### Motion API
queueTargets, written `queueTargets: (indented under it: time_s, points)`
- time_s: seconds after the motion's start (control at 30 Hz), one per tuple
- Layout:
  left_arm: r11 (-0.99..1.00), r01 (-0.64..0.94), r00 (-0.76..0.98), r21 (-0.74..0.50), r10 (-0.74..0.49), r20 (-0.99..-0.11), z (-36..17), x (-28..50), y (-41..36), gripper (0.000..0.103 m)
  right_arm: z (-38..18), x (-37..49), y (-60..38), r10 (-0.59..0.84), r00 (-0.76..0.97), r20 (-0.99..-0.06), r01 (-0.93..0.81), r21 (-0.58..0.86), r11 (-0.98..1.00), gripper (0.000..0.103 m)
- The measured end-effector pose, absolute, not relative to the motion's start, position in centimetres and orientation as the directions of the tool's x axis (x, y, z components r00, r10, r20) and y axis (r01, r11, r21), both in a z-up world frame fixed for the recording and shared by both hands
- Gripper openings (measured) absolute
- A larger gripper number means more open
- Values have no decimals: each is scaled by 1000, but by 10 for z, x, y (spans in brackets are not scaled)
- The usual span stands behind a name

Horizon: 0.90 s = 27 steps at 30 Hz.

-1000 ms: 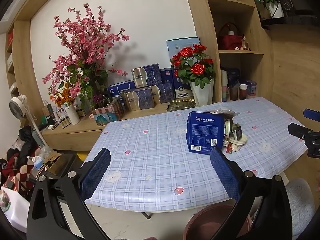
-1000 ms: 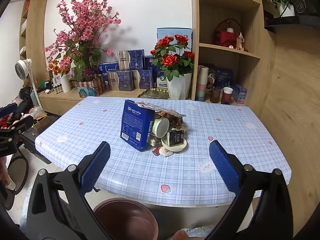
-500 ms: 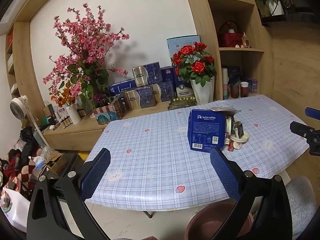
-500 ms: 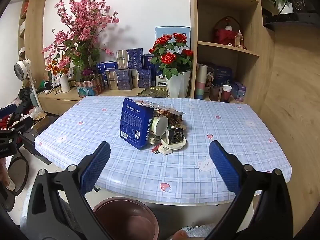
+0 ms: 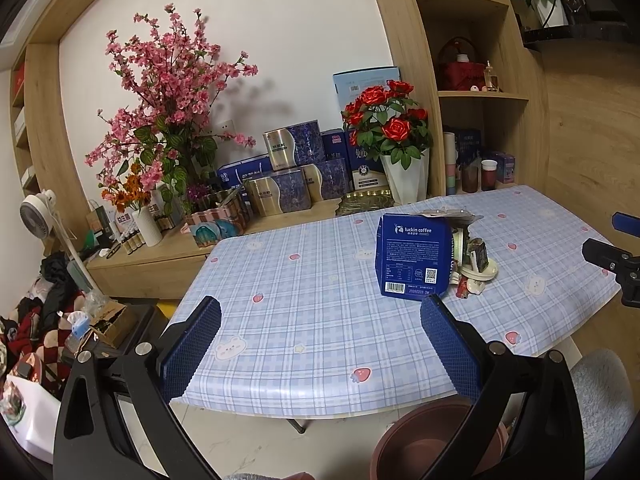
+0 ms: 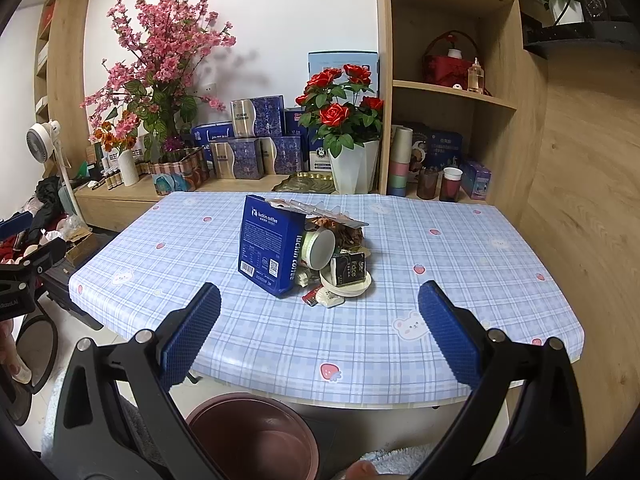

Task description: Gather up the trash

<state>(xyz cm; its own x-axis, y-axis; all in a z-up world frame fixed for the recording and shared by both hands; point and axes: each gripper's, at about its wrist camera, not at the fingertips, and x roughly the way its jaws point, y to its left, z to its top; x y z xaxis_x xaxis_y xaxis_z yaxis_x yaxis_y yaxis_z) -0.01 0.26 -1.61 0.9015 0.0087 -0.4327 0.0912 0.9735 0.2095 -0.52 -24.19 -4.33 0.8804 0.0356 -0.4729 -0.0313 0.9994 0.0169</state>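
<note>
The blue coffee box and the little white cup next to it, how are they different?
The blue coffee box stands upright, while the little white cup lies tipped on its side. The box is flat-sided and dark blue with white writing; the cup is round and pale. The box is the taller thing in the pile. Both sit together on the checked table, and neither claw holds them.

Light: bright, even, indoor, from above/front
Shadows: soft blossom shadow on white wall [image 5: 256,92]
Glare: mild sheen along desk [image 6: 360,344] front edge
Focus: sharp throughout, no motion blur
Distortion: strong fisheye bend, black vignette corners
</note>
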Motion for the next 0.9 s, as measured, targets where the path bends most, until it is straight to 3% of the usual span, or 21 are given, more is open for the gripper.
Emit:
queueTargets:
  time_s: [0.9]
  points:
    - [972,93,898,216,12,-440,-18,0,4,98,-52,-5,-244,36,877,-479,-26,26,999,97]
